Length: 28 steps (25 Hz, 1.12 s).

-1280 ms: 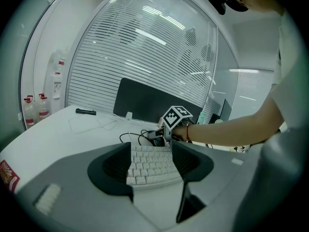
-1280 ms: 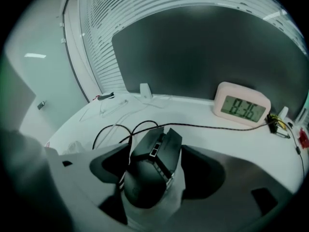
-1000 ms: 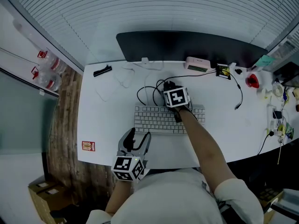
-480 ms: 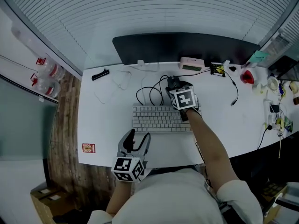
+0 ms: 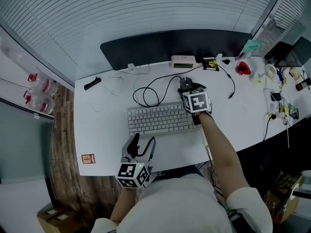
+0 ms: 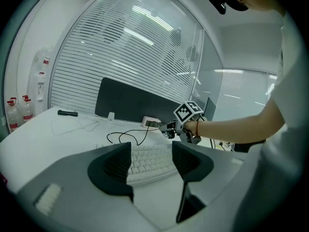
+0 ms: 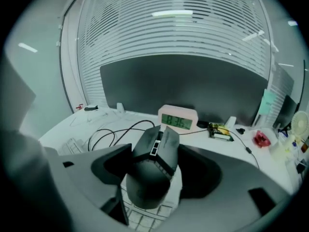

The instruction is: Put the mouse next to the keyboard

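A black wired mouse (image 7: 153,170) is held between the jaws of my right gripper (image 7: 157,170), lifted above the right end of the white keyboard (image 5: 158,119). In the head view the right gripper (image 5: 187,87) hovers over the keyboard's right end, and only the mouse's front (image 5: 184,84) shows past the marker cube. The mouse's black cable (image 5: 150,92) loops behind the keyboard. My left gripper (image 5: 139,146) stands open and empty near the desk's front edge, pointing toward the keyboard (image 6: 147,162).
A black monitor (image 5: 170,46) stands at the back of the white desk (image 5: 102,125). A pink clock (image 7: 178,120) sits in front of it. A black pen (image 5: 92,83) and thin white cable lie back left. Small clutter and a red object (image 5: 241,68) sit at right.
My right gripper has carried the mouse rightward, from behind the keyboard's middle to over its right end. The head camera has shifted. The left gripper has stayed put.
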Each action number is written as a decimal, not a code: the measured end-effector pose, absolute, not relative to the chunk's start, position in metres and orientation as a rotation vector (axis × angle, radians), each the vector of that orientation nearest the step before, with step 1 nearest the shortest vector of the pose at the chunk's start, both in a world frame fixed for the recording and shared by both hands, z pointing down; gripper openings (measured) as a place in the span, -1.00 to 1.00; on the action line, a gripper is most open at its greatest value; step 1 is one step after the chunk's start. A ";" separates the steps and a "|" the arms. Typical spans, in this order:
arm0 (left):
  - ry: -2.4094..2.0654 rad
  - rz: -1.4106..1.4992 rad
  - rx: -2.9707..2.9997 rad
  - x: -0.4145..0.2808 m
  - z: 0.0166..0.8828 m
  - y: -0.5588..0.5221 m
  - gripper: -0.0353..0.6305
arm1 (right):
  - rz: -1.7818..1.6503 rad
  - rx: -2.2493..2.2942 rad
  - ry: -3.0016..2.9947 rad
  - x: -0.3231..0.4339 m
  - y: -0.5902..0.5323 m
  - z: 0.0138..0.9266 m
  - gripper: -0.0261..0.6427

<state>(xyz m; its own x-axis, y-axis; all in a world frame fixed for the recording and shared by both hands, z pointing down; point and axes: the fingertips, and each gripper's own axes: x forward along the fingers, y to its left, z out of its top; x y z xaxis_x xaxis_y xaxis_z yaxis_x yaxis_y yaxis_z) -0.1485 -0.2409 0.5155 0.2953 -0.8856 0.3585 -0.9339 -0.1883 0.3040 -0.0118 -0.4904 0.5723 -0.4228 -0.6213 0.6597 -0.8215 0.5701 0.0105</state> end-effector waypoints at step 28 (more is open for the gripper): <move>-1.460 0.191 2.220 -0.102 0.518 -0.232 -0.08 | 0.571 1.381 -1.904 0.174 -0.439 0.621 -0.02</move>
<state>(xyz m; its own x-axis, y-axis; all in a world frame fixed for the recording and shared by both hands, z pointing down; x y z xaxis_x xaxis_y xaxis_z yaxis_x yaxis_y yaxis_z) -0.1017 -0.2318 0.5181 0.4229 -0.8294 0.3650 -0.8954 -0.3206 0.3089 0.1742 -0.4391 0.6208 -0.1812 -0.6303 0.7549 -0.9418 0.3324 0.0514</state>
